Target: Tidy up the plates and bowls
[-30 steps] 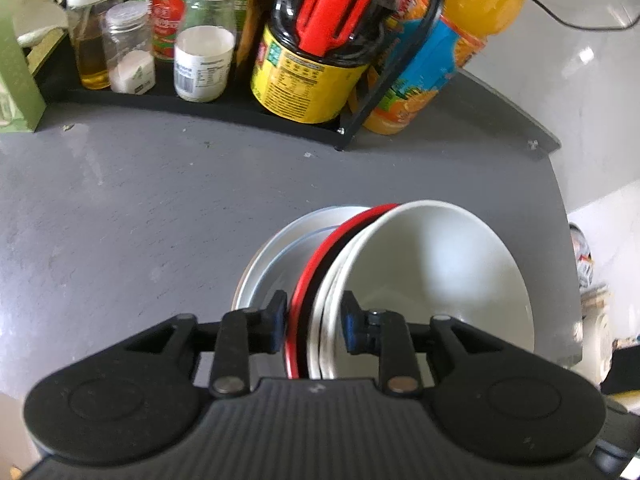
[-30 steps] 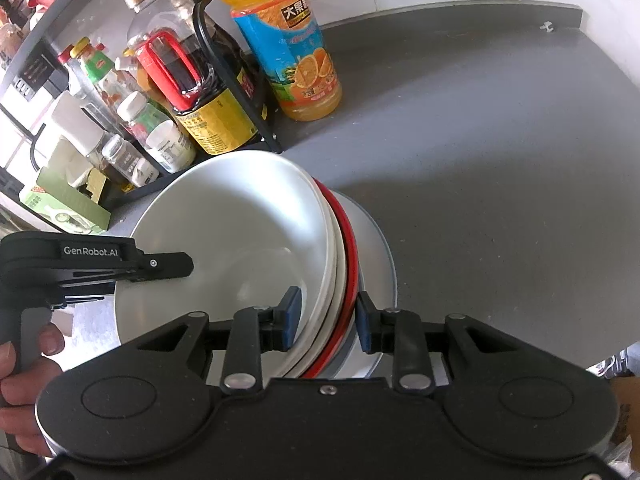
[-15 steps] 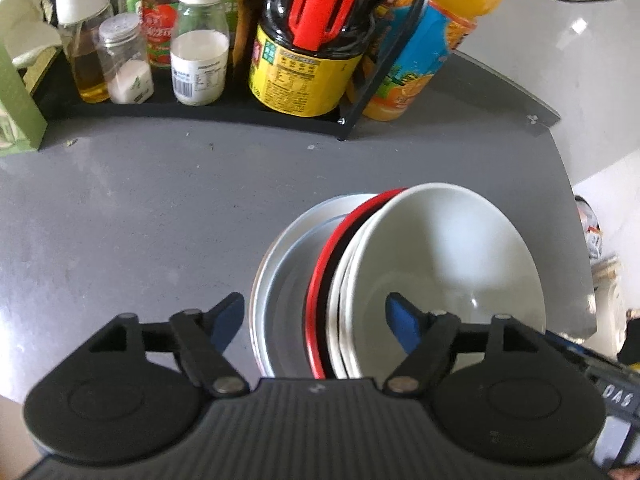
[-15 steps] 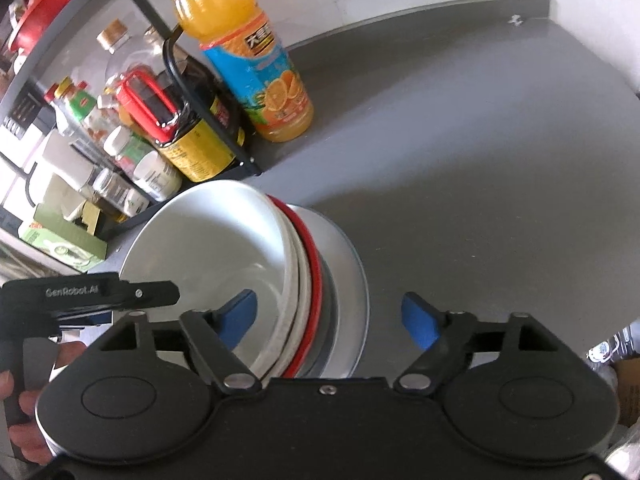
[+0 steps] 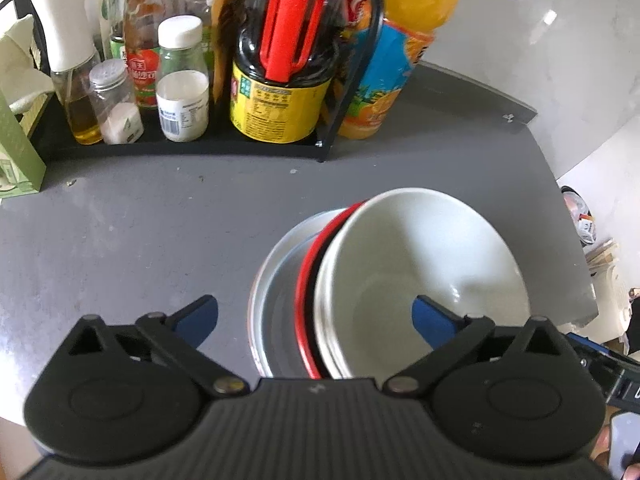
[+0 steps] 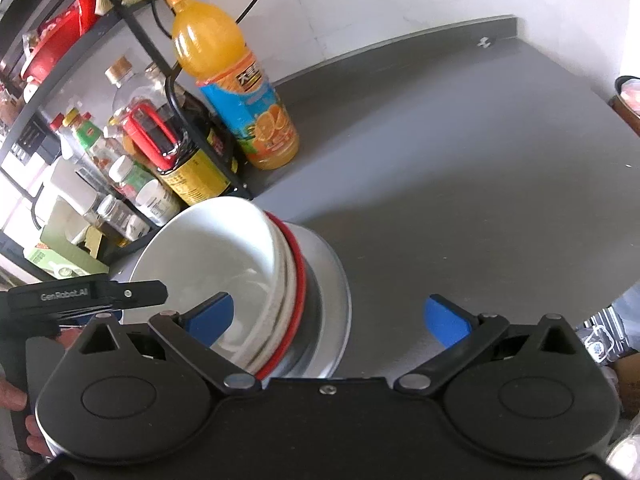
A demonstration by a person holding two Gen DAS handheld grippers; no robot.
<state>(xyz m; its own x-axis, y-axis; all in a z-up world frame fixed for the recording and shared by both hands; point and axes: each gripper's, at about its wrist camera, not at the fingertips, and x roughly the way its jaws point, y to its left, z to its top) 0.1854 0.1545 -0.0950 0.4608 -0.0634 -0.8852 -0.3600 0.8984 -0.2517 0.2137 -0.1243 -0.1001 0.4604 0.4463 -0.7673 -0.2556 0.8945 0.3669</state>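
White bowls [image 5: 420,272] nest in a red-rimmed bowl [image 5: 306,280] on a grey plate [image 6: 332,300] on the counter [image 5: 140,232]. Left gripper [image 5: 316,316] and right gripper [image 6: 328,316] jaws are opening, clear of the stack.

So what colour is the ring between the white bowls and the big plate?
Red. The rim peeks out under the white bowls, clearest in the right wrist view.

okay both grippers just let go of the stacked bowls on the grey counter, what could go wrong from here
1. The left gripper and right gripper are opening with the stack's near rim between their pads; lifting carelessly could catch a rim and drag it.
2. The white bowl sits off-centre on the red-rimmed dish and grey plate, so a nudge might shift it.
3. The orange juice bottle stands close behind; sliding the stack could knock it.
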